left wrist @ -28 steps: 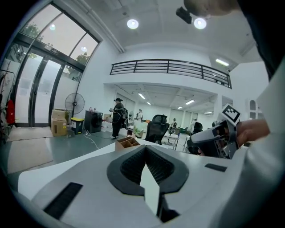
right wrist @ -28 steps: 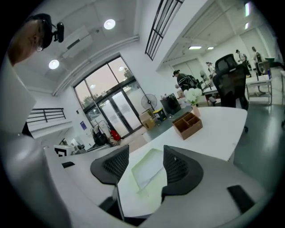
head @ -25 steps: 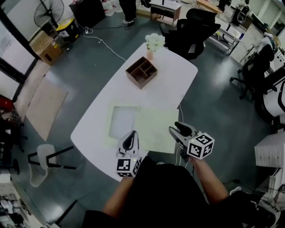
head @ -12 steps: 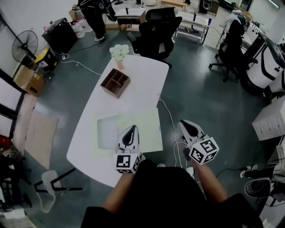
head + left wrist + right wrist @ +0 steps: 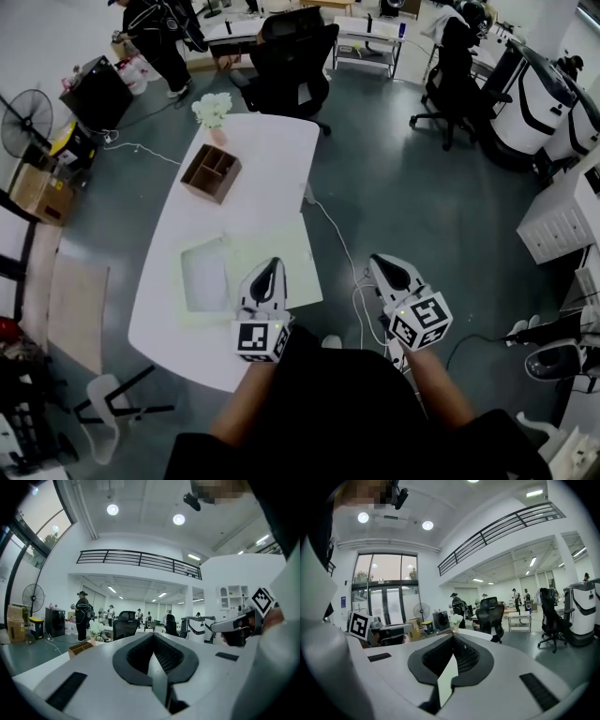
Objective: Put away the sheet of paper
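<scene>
Head view: the sheet of paper (image 5: 300,272) lies flat on the white table (image 5: 272,150), toward the person's end and close to the right edge, w/ a greyish-white rectangle (image 5: 204,278) just beside it on the left — can't tell what that is. The left gripper (image 5: 271,266) is above the sheet's near part. The right gripper (image 5: 379,263) is off the table's right side, over the floor, apart from the paper. Further up the table are a wooden compartment box (image 5: 211,172) and a bunch of white flowers (image 5: 212,108). Left gripper view: jaws together, nothing btw. them; a person in dark clothes (image 5: 83,616) stands far off. Right gripper view: jaws also pressed together, holding nothing — a black office chair (image 5: 490,613) and a fan (image 5: 421,611) are in the background.
</scene>
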Tool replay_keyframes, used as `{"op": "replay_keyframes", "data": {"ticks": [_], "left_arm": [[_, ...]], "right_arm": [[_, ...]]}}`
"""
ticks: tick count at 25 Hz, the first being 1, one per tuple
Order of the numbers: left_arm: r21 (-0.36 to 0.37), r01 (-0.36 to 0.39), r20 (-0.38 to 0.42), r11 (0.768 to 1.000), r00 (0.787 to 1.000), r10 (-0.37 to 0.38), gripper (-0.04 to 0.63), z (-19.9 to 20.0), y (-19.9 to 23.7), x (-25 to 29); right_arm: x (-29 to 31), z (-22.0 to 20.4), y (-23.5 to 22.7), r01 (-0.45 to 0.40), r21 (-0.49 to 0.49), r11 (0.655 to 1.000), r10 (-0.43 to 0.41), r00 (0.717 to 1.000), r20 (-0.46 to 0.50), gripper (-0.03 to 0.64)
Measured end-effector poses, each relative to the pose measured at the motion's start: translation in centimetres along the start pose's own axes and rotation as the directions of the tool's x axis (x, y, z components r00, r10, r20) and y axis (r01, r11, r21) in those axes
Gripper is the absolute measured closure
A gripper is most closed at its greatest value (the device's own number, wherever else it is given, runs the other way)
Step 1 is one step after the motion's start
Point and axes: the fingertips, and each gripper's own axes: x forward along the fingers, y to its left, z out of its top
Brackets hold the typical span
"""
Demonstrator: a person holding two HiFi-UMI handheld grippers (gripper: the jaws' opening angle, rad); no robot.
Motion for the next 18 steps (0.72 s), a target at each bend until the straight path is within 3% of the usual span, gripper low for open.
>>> {"op": "replay_keyframes", "data": {"ticks": [10, 18], "left_arm": [[0.015, 0.019, -0.028, 1.0, 0.999, -0.019, 0.592, -0.6, -1.2, -1.9], [0.016, -0.052, -0.051, 0.999, 0.997, 0.053, 0.592, -1.3, 1.0, -3.7]], "right_arm": [[-1.6, -0.9, 0.3, 0.028, -0.009, 1.0, -0.028, 1.0, 0.007, 0.617], [0.3, -0.8, 1.1, -0.013, -0.022, 1.0, 0.013, 1.0, 0.002, 0.617]]}}
